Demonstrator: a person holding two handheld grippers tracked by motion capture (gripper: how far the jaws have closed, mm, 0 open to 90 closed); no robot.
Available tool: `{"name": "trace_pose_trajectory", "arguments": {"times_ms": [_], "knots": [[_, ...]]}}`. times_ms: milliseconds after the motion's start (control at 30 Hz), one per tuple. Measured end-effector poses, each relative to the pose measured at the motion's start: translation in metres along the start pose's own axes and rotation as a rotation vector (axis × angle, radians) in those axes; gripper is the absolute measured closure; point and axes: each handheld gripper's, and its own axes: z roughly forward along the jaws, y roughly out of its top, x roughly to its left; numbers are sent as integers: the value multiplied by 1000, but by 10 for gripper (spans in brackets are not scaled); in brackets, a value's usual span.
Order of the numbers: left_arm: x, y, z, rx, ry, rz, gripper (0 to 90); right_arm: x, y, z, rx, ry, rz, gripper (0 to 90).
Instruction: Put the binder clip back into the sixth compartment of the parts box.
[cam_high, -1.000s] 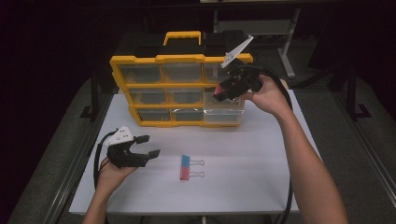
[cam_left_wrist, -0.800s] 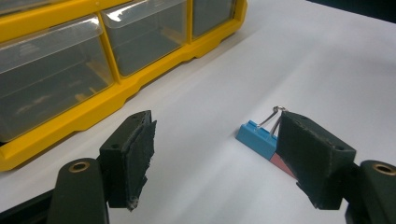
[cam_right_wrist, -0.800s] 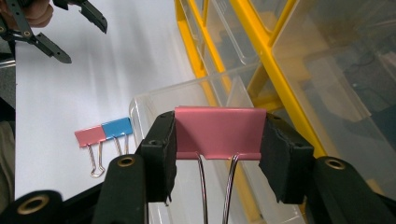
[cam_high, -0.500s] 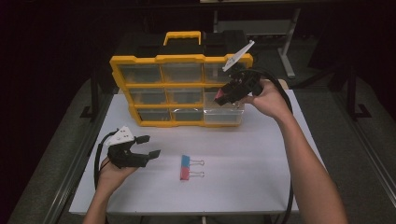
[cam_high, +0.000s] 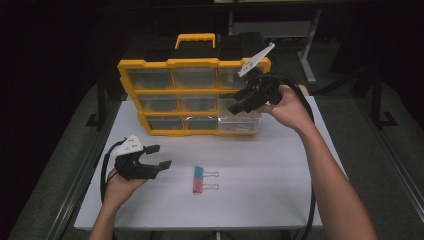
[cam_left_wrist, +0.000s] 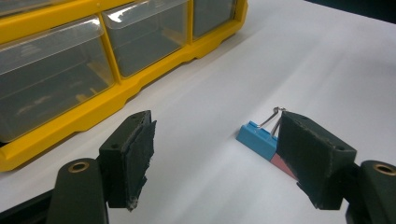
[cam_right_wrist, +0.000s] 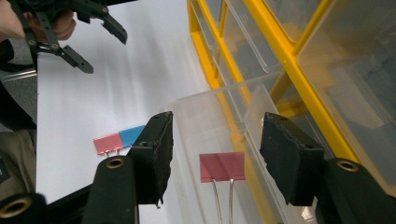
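Stowed: one red clip (cam_right_wrist: 222, 166) in the organiser's (cam_high: 150, 65) pulled-out drawer (cam_right_wrist: 212, 119). Outstanding: blue clip (cam_high: 198, 172) and pink clip (cam_high: 198, 186), touching, on the table (cam_high: 260, 170). Right gripper (cam_right_wrist: 215, 140) above drawer, jaws apart, empty. Left gripper (cam_left_wrist: 212, 154) near the pair, jaws apart.

**Open table in front, organizer walling the back**

The yellow organizer (cam_high: 192, 97) is blocking the table (cam_high: 260, 195) at 12 o'clock, its pulled-out clear drawer (cam_high: 240, 122) jutting forward at 1 o'clock. Two binder clips (cam_high: 202, 179) are lying at the centre. White surface is lying open toward 3, 6 and 9 o'clock, letting a gripper pass freely.
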Motion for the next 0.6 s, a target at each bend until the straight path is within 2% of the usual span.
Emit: {"name": "trace_pose_trajectory", "arguments": {"times_ms": [100, 167, 400, 533, 600], "knots": [[0, 0, 0, 3, 1, 1, 272, 6, 1, -1, -12, 12, -7, 424], [0, 0, 0, 2, 0, -1, 272, 14, 1, 0, -9, 18, -30, 424], [0, 0, 1, 3, 0, 10, 272, 26, -2, 3, -13, 34, -49, 424], [0, 0, 1, 1, -1, 3, 272, 36, -5, 10, -24, 69, -52, 424], [0, 0, 1, 0, 0, 1, 272, 45, -7, 17, -20, 76, -73, 423]]}}
